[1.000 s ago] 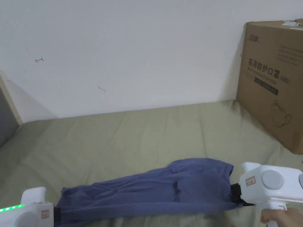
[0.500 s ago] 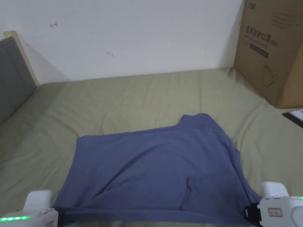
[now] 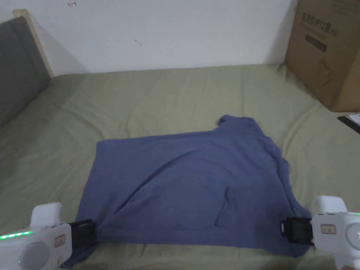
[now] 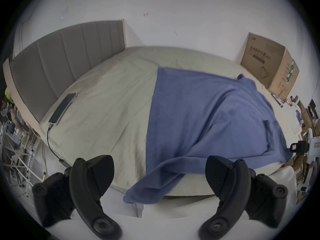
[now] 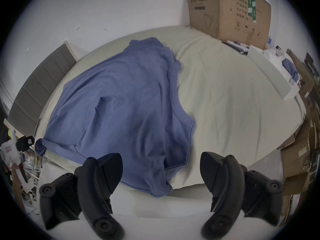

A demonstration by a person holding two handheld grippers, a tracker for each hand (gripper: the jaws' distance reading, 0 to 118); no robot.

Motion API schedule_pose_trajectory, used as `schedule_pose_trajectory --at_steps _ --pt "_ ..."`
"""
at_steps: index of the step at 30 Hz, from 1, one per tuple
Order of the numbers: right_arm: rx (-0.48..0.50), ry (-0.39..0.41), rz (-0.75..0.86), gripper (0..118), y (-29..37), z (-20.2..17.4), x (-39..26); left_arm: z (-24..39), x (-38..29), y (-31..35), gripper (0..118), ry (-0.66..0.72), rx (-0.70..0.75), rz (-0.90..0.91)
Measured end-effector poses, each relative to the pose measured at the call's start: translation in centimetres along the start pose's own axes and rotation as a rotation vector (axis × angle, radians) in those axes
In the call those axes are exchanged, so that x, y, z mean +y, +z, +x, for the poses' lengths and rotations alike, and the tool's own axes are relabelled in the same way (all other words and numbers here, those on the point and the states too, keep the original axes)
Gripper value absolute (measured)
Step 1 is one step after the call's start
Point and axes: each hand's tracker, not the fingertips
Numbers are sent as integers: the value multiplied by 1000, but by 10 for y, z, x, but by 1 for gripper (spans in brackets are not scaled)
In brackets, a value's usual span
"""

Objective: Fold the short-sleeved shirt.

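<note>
Bed (image 3: 168,91) w/ olive-green sheet takes up most of the head view, white wall behind it, grey padded headboard (image 3: 17,66) at the left end. Big cardboard box (image 3: 327,52) stands on the bed's far right corner against the wall. Blue short-sleeved shirt (image 3: 190,190) lies spread mostly flat on the sheet near the front edge, some creases across the middle; its two near corners droop over the bed edge, seen in both gripper views. Phone (image 4: 62,107) w/ cable lies on the sheet by the headboard. Left hand-held gripper (image 3: 82,233) sits at the shirt's near-left corner, jaws wide apart, cloth hanging loose between them, no grip. Right hand-held gripper (image 3: 297,230) at the near-right corner, jaws likewise spread, shirt edge lying free between them.
</note>
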Motion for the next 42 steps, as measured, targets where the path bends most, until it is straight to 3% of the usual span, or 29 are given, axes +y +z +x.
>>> schedule_pose_trajectory --at_steps 2,3,5,7,8,9,12,18,19,20,21,22,23,26,27,28,29,30,31,32,33,34,35,36,37,38,42 --pt "0 14 43 96 15 -1 1 -1 -2 22 108 8 -46 78" --pt "5 20 64 89 23 -3 1 0 -3 32 107 15 -60 101" --pt "41 38 105 63 41 -8 -1 0 -11 50 95 31 -101 129" --pt "66 34 132 18 54 -12 -8 2 -21 59 41 24 -96 137" --pt "76 28 138 5 57 -16 -13 4 -28 60 17 20 -93 138" --pt "85 24 141 0 59 -18 -18 4 -34 56 5 1 -70 124" --pt "103 15 140 0 57 -26 -30 6 -52 45 2 -31 25 84" --pt "120 28 95 0 41 -36 -38 -4 -60 37 0 14 15 64" --pt "126 24 88 0 40 -36 -37 -7 -58 34 6 15 27 65" --pt "133 19 84 0 39 -36 -36 -11 -56 33 27 13 37 72" --pt "136 15 81 0 38 -36 -36 -14 -52 29 70 9 35 70" --pt "135 13 79 0 37 -37 -36 -17 -48 23 96 11 45 63" --pt "135 14 74 0 36 -37 -36 -21 -45 17 108 7 51 57" --pt "137 8 57 0 32 -34 -36 -29 -40 3 109 0 102 88" --pt "140 -5 50 0 31 -33 -36 -33 -38 -3 105 16 84 40" --pt "144 -32 41 0 28 -30 -36 -36 -38 -10 94 32 52 1" --pt "153 -54 34 0 25 -28 -36 -34 -39 -14 67 57 23 -14" --pt "149 -66 36 0 24 -27 -36 -34 -40 -17 16 65 -6 -20" --pt "143 -74 29 0 23 -26 -35 -33 -41 -21 2 58 -13 -30" --pt "138 -72 22 0 21 -24 -35 -30 -41 -24 2 57 14 -41" --pt "132 -72 15 3 20 -24 -34 -27 -43 -25 2 57 6 -41" --pt "122 -75 1 20 19 -23 -33 -25 -44 -25 2 60 7 -40" --pt "94 -77 -25 45 16 -23 -32 -23 -43 -24 2 67 23 -44" --pt "64 -68 -42 88 13 -22 -32 -23 -43 -22 2 71 20 -35" --pt "58 -60 -40 108 11 -22 -32 -22 -43 -18 2 71 27 -24" --pt "58 -57 -40 115 9 -21 -32 -22 -41 -16 2 69 35 -25" --pt "65 -22 -24 109 12 -21 -23 -25 -34 -11 2 81 23 -26"
